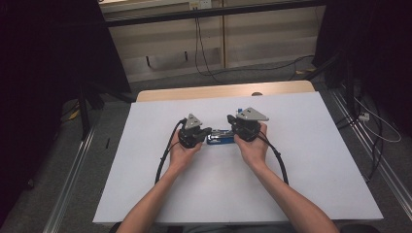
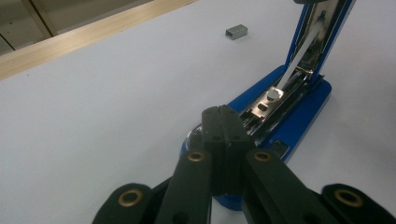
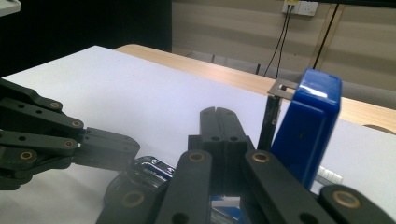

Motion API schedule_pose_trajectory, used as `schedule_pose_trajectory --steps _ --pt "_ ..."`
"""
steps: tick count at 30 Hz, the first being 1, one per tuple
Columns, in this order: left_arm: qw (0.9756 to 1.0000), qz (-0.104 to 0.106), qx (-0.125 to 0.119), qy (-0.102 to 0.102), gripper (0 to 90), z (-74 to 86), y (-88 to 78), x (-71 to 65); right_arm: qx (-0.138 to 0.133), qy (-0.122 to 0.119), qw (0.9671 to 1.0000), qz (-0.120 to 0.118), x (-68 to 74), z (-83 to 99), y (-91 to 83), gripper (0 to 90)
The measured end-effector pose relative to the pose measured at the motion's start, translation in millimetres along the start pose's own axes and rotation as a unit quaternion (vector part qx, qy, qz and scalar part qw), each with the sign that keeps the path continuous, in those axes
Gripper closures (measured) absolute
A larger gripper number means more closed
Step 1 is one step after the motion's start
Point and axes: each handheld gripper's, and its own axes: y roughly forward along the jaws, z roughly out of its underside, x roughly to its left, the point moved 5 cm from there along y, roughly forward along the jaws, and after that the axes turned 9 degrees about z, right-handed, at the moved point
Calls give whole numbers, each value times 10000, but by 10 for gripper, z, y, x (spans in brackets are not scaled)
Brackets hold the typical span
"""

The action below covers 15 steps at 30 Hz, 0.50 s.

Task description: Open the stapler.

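Blue stapler lies mid-surface, lid swung open. Left gripper pins its front end, right gripper beside the raised lid; both fingers shut, empty. Next likely: fetch staple block, load the channel.

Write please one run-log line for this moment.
stapler: open, lid up | staple block: loose on table | left claw: shut, at stapler base | right claw: shut, beside raised lid

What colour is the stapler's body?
Blue, with a silver metal channel inside; the stapler shows best in the left gripper view.
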Motion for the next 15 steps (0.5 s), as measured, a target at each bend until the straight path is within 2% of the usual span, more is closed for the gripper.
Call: schedule_pose_trajectory --steps 6,15 --pt "10000 6 -4 -9 900 3 -2 2 -40 15 9999 118 -81 -4 -27 900" --pt "10000 1 -2 -8 900 2 -2 2 -22 -31 9999 122 -140 -7 -51 900"
